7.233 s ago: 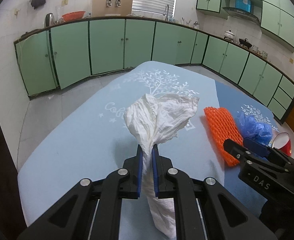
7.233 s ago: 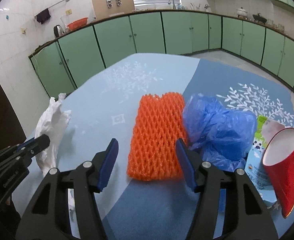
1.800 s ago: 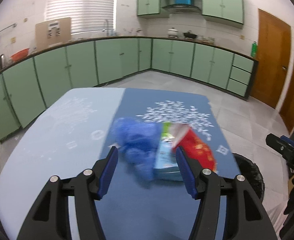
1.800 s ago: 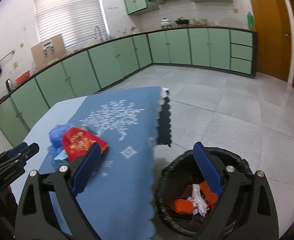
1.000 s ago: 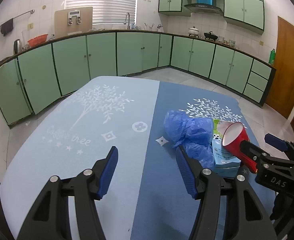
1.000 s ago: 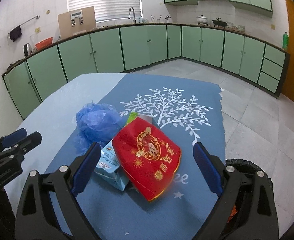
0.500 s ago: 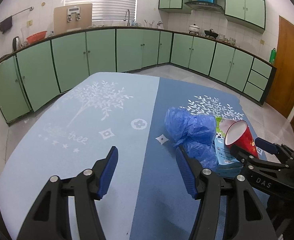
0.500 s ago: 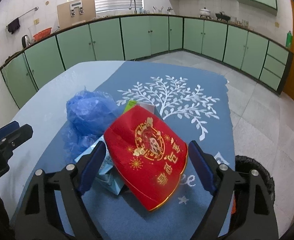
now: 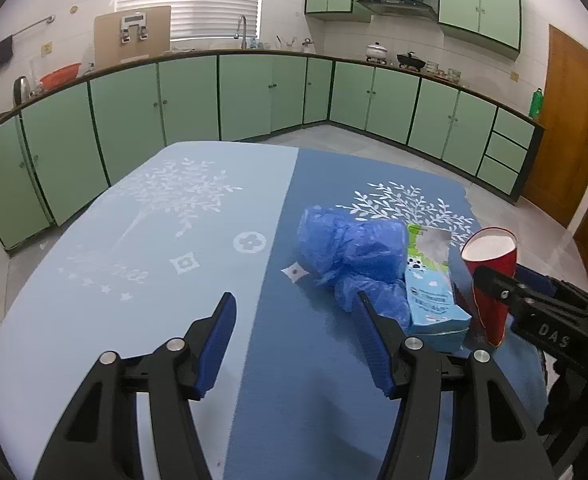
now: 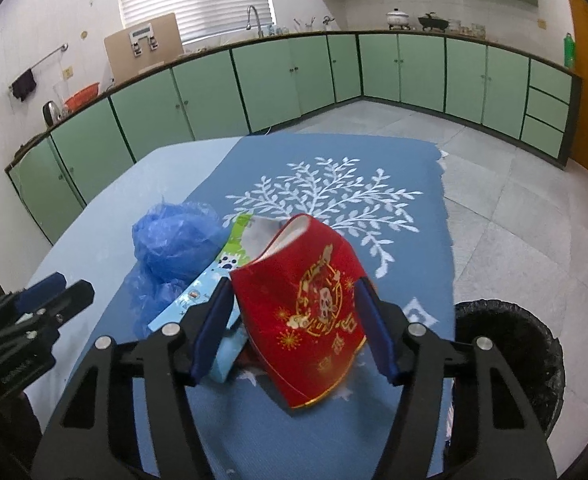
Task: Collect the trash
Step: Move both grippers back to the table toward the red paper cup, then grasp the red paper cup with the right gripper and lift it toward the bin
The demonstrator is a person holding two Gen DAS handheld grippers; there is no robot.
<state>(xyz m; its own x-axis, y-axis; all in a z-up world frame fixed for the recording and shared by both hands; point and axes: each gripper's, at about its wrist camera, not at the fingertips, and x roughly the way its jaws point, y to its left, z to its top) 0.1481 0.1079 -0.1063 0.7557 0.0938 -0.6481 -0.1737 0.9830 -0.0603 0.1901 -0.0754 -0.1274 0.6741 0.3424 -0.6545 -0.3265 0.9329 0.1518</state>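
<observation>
Around red cup point(image 10: 305, 304), narrower right gripper point(image 10: 294, 304)

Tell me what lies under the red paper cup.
The red paper cup leans on a light-blue carton beside a blue plastic bag. The carton's far side is hidden.

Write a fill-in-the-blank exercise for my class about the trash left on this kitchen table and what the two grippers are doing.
1. The right gripper is closing around the ____ paper cup.
2. The left gripper has ____ between its fingers.
3. The crumpled plastic bag beside the carton is ____ in colour.
4. The black trash bin stands on the ____ beside the table.

Missing words: red; nothing; blue; floor
</observation>
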